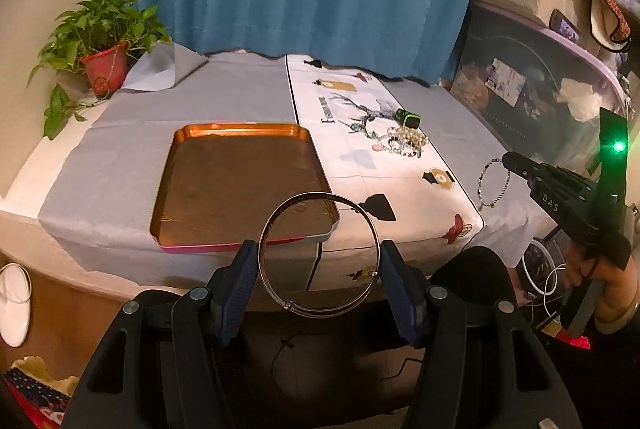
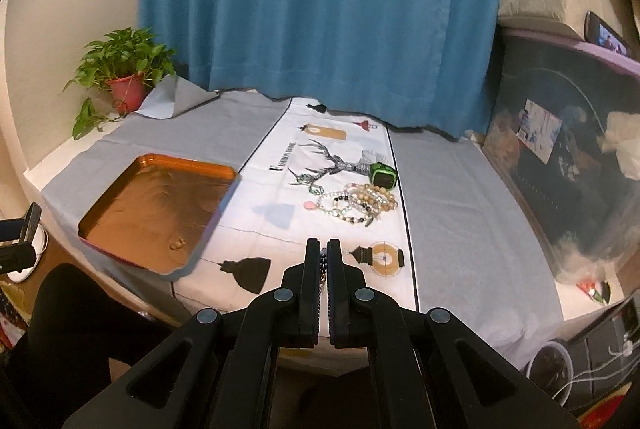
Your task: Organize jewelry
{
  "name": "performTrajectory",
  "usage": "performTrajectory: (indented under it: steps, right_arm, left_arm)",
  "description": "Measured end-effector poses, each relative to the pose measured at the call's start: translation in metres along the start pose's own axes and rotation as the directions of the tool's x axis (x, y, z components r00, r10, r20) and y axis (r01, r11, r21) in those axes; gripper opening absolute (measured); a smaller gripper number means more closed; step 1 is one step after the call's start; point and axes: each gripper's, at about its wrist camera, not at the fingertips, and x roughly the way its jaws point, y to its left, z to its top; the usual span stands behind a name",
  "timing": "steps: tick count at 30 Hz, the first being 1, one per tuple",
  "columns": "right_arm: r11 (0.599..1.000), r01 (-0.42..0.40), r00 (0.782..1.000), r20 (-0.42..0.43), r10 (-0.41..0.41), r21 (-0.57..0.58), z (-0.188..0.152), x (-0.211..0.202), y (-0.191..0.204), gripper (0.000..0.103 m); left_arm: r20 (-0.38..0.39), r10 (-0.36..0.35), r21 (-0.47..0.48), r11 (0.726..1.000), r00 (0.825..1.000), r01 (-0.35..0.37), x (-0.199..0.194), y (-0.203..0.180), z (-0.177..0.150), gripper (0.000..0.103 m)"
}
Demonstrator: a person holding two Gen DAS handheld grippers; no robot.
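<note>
Before blue curtain [image 2: 320, 9]: grey-clothed table [image 2: 452, 209], orange tray [image 1: 240, 185] (bare); left gripper [image 1: 318, 261] clamps bangle [image 1: 318, 255], right gripper [image 2: 324, 249] pinches beaded bracelet [image 1: 494, 183].

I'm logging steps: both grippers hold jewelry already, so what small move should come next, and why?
Probably carry the left gripper forward over the copper tray and release the metal bangle. The bangle is held short of the tray's near edge; the right gripper holds the beaded bracelet farther away.

The left gripper [image 1: 319, 261] clamps a thin round silver metal bangle [image 1: 319, 255] above the shallow rectangular copper-orange metal tray's [image 1: 240, 185] near edge.
</note>
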Motion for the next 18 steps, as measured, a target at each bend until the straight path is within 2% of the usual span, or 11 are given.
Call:
performTrajectory:
  steps: [8,18]
  right_arm:
    - [0.999,-0.021,1.000,0.015,0.022,-0.034,0.003,-0.013,0.014,0.003]
    - [0.996,-0.066,0.998,0.011,0.066,-0.056,0.013,-0.009,0.028,0.003]
  left_arm:
    - [0.014,0.001,-0.014,1.000,1.000,0.000,-0.006,0.006,-0.004,0.057]
    - [0.012,0.011,-0.034,0.999,1.000,-0.011,-0.001,0.019,0.000,0.057]
